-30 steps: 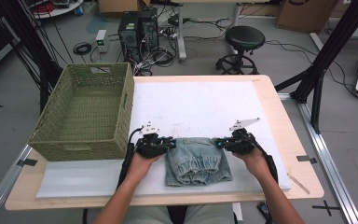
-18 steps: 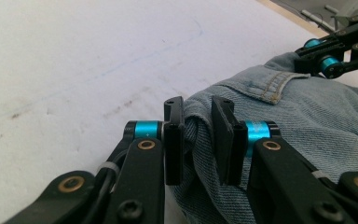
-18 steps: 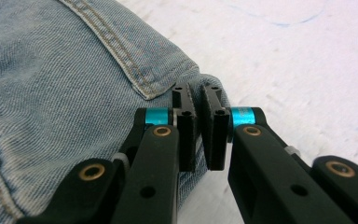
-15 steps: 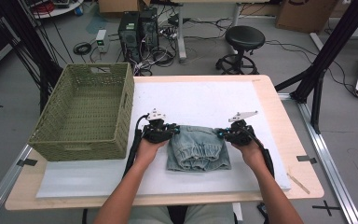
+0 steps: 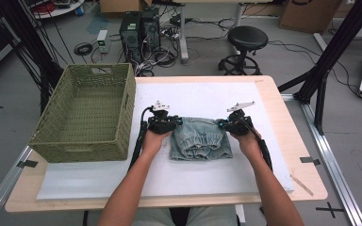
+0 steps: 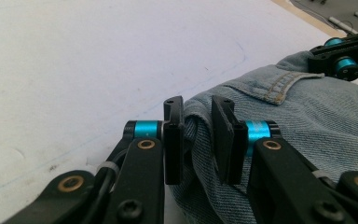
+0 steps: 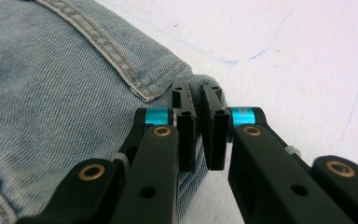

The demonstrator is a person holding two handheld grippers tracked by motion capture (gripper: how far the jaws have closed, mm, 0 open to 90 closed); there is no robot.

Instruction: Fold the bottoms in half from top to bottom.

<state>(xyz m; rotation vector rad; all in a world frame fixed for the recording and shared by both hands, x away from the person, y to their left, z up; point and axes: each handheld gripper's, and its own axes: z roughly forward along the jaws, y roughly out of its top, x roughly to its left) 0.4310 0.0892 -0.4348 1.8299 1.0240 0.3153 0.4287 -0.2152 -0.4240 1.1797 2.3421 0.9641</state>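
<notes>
Beside the green basket (image 5: 87, 113), on the bench's white sheet (image 5: 207, 96), the folded denim garment (image 5: 200, 139) lay gripped at opposite edges, left tongs (image 5: 173, 121) and right tongs (image 5: 222, 124) each pinching cloth, likely so it would keep its fold when carried.

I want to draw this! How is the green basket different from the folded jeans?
The green basket is stiff, woven and stands tall with open walls; the folded jeans are soft blue denim lying flat. The basket sits untouched at the table's left side, while the jeans are pinched at both ends by the left gripper and right gripper. The basket looks bigger. Both rest on the same table.
</notes>
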